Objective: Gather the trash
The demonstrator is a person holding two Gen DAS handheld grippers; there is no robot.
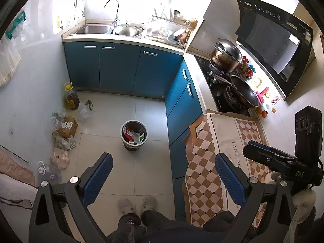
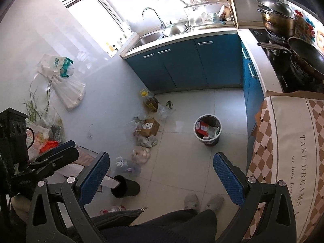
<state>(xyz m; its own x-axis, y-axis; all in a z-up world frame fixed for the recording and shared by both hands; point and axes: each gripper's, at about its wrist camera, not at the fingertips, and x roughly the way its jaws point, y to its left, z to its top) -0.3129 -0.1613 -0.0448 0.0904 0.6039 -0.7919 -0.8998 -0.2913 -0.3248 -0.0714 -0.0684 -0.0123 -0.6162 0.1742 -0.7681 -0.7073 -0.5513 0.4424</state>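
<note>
Both hand-held grippers, left (image 1: 162,174) and right (image 2: 162,174), hang released and empty, held high over the floor, probably to survey it. Below, mid-frame, the round grey plastic trash bin (image 1: 134,134) stands part-filled; crumpled plastic bags (image 1: 62,141) lie left of it along the wall, likely what remains to collect.

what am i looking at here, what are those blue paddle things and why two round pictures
No robot here: a person holds a two-finger gripper in each hand, each with a fisheye camera looking along its blue fingers. One picture is from the left gripper, the other from the right gripper. Both are open and hold nothing. They look down at a kitchen floor. On it stand a bin already holding trash, an oil bottle, a cardboard box and several plastic bags. The person's shoes show at the bottom.
</note>
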